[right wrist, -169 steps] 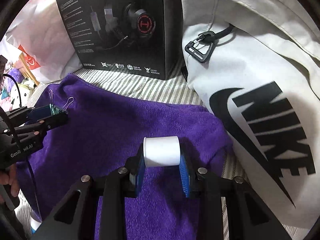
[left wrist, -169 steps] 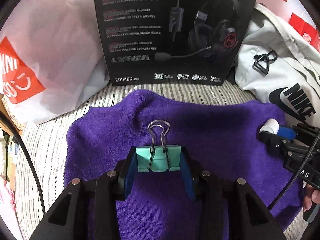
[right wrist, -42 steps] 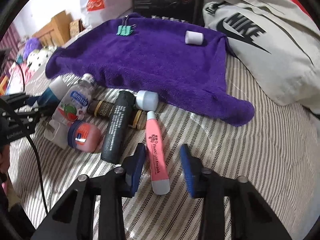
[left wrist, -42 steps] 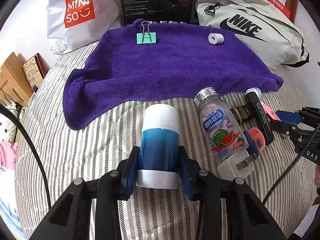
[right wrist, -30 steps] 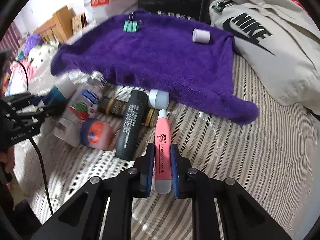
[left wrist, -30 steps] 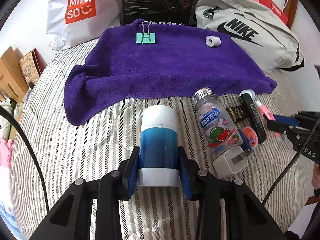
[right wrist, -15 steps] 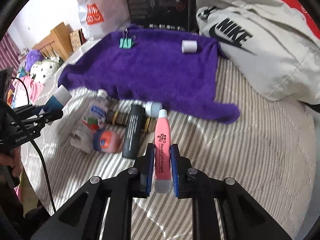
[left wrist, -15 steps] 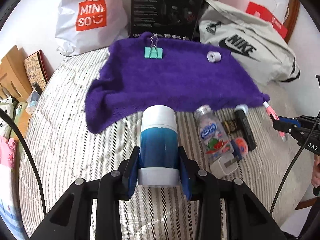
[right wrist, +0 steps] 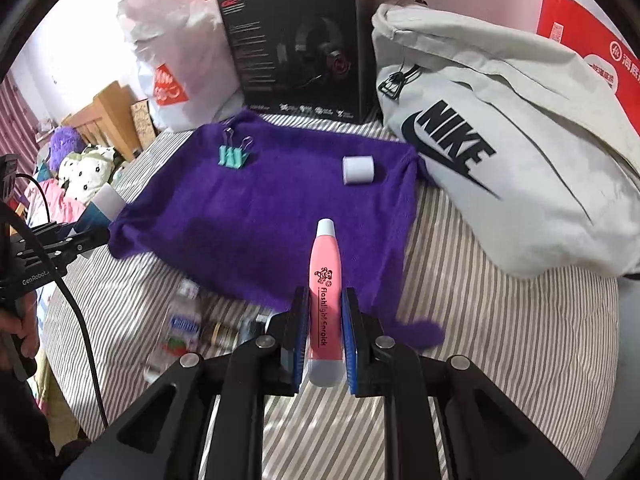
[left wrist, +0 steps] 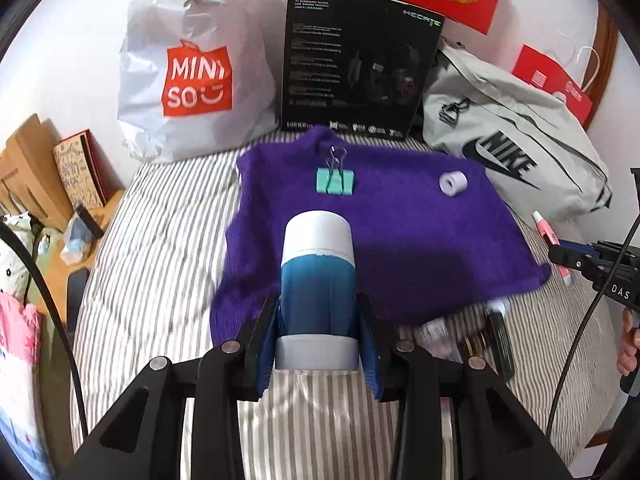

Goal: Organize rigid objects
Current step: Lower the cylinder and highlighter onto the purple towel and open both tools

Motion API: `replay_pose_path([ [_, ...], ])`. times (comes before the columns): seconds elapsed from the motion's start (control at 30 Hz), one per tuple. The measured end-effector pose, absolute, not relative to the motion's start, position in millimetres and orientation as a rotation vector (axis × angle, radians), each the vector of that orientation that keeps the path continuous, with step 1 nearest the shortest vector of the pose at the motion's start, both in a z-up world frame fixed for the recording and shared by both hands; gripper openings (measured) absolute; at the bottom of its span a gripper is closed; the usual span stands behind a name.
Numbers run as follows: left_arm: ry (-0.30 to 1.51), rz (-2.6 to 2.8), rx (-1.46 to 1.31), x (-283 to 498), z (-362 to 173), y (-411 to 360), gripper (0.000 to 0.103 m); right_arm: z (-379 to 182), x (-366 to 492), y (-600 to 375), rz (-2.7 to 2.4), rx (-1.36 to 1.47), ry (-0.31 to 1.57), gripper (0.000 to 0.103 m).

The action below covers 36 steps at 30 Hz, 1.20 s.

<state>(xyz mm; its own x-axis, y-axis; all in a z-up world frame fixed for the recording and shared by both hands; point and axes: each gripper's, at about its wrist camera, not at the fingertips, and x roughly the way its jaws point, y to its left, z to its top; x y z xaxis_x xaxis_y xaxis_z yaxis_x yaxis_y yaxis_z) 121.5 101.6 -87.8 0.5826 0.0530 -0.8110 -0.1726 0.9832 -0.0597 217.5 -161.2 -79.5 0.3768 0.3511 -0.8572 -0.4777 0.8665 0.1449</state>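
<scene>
While the left gripper (left wrist: pixel 318 332) pinches a blue bottle (left wrist: pixel 318 276), the right gripper (right wrist: pixel 326 336) clamps a pink tube (right wrist: pixel 326 292)

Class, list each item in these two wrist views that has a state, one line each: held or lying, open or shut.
left gripper: shut on the blue tube
blue tube: held, white cap on
right gripper: shut on the pink pen
pink pen: held, capped
binder clip: lying on the purple towel
white roll: lying on its side on the towel

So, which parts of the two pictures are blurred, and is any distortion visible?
Left wrist view: the bottles beyond the towel are smeared. Right wrist view: the bottles are blurred too, while the pink tube is sharp. Both views bend at the edges.
</scene>
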Motion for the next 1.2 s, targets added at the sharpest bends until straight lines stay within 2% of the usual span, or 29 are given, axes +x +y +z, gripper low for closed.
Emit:
replay_pose_path([
  [0.53,0.976,0.159,-0.156,212.2,-119.9,125.7,0.034,-124.9,294.0,-141.9,0.452,-0.112,1.127,0.016],
  [1.2,1.029,0.200,-0.151,267.8,-152.7,134.5,0.034,-157.9,328.4,-109.1,0.397,-0.144,1.162,0.016],
])
